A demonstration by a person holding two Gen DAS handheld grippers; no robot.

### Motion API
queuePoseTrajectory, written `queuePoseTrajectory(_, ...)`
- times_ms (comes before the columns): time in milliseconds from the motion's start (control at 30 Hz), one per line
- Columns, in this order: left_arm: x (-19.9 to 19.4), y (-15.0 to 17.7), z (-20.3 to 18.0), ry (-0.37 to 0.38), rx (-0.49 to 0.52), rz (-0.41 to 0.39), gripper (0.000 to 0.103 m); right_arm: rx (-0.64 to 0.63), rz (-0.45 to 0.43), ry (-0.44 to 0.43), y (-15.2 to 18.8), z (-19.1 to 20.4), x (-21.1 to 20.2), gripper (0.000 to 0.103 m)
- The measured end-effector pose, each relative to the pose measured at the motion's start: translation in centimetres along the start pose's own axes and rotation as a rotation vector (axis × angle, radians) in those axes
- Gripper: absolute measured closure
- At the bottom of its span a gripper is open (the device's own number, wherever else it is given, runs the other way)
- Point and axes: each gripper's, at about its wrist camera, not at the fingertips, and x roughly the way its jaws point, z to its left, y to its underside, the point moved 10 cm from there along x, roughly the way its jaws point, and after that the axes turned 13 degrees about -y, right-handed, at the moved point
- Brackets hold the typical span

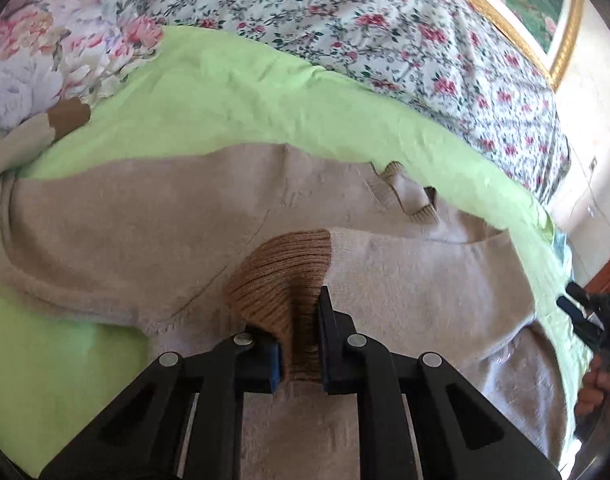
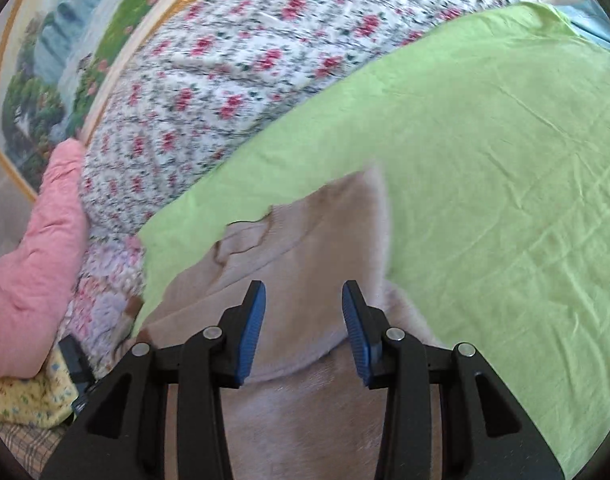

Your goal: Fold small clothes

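A small beige knit sweater (image 1: 125, 220) lies spread on a lime-green cloth (image 1: 233, 96). My left gripper (image 1: 299, 332) is shut on the brown ribbed cuff (image 1: 289, 264) of one sleeve, held over the sweater's body. The other brown cuff (image 1: 67, 114) lies at the far left. The neck opening (image 1: 413, 196) points to the right. In the right wrist view my right gripper (image 2: 303, 320) is open and empty just above the sweater (image 2: 305, 240), with its blue pads (image 2: 251, 328) on either side of the beige fabric. The right gripper also shows in the left wrist view (image 1: 581, 312).
A floral quilt (image 1: 345, 12) is heaped behind the green cloth. A pink pillow (image 2: 29, 272) lies at the left in the right wrist view. A gold-framed painting (image 2: 65, 60) hangs on the wall behind. Bare green cloth (image 2: 505, 200) stretches to the right of the sweater.
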Motion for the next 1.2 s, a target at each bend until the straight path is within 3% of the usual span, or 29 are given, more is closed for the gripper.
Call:
queuePoseTrajectory(233,0.0,0.6,0.9,-0.008,-0.046,0.003,0.090,-0.034,0.067,0.122,-2.0,-3.5,3.9,0.062)
queuePoseTrajectory(433,-0.1,1.0,0.3,-0.025,-0.006,-0.003,0.090,-0.043,0.221,0.178,-1.8,-6.2,8.3,0.062)
queuePoseTrajectory(467,-0.1,0.9,0.3,-0.023,-0.005,0.000,0.090,-0.052,0.226,0.164,-1.8,-6.3,8.6,0.072)
queuePoseTrajectory(500,0.0,0.9,0.0,-0.013,-0.005,0.002,0.090,-0.073,0.230,0.156,-2.0,-6.2,8.7,0.094)
queuePoseTrajectory(700,0.2,0.1,-3.4,0.042,0.029,-0.009,0.090,-0.140,0.135,0.174,-5.7,-6.9,6.6,0.096)
queuePoseTrajectory(800,1.8,1.2,-2.9,0.007,0.033,0.036,0.090,-0.123,0.174,0.192,-4.8,-8.3,7.3,0.096)
queuePoseTrajectory(867,2.0,1.6,-2.2,0.038,0.005,0.062,0.087,-0.143,0.194,0.206,-4.0,-8.9,7.5,0.096)
queuePoseTrajectory(1000,0.9,1.7,-1.0,0.015,0.024,0.042,0.079,-0.101,0.166,0.197,-4.1,-9.1,6.5,0.091)
queuePoseTrajectory(1133,-0.4,2.2,0.1,-0.007,0.045,0.032,0.079,-0.112,0.127,0.194,-3.4,-6.7,4.4,0.087)
queuePoseTrajectory(1200,-1.2,2.5,0.7,0.005,0.034,0.038,0.071,-0.127,0.108,0.161,-2.5,-4.7,3.1,0.080)
